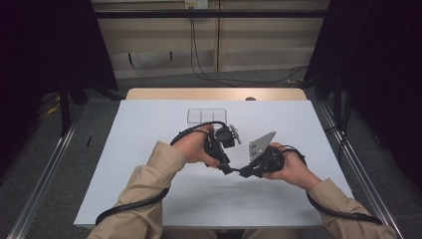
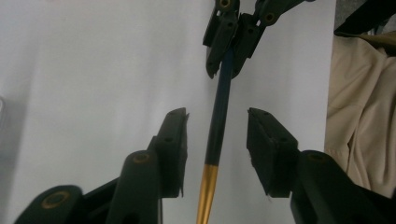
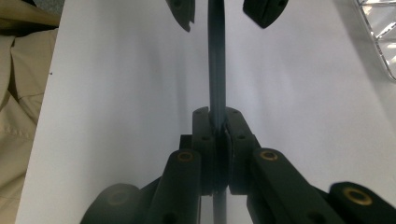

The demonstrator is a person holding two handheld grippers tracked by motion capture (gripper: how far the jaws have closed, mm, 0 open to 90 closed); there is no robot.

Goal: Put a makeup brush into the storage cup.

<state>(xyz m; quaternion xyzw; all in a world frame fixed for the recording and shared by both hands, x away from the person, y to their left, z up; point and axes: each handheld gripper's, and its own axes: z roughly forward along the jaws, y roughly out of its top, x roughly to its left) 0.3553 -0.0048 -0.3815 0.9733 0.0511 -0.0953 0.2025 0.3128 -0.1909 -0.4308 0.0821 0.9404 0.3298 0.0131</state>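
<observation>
A slim dark-blue pen (image 2: 219, 116) with a gold end (image 2: 207, 191) runs between the two grippers above the white table (image 1: 149, 164). My right gripper (image 3: 217, 116) is shut on one end of the pen (image 3: 216, 60); in the left gripper view it (image 2: 231, 65) clamps the pen's far end. My left gripper (image 2: 217, 114) is open, its jaws standing on either side of the shaft with a gap on both sides. In the high view the two grippers, left (image 1: 230, 168) and right (image 1: 247, 172), meet tip to tip at the middle of the table.
A clear plastic tray (image 1: 206, 116) with compartments lies on the table beyond the hands, and its corner (image 3: 380, 42) is at the upper right of the right gripper view. Beige sleeves (image 1: 149, 184) come in from the near edge. Black cables trail off both grippers.
</observation>
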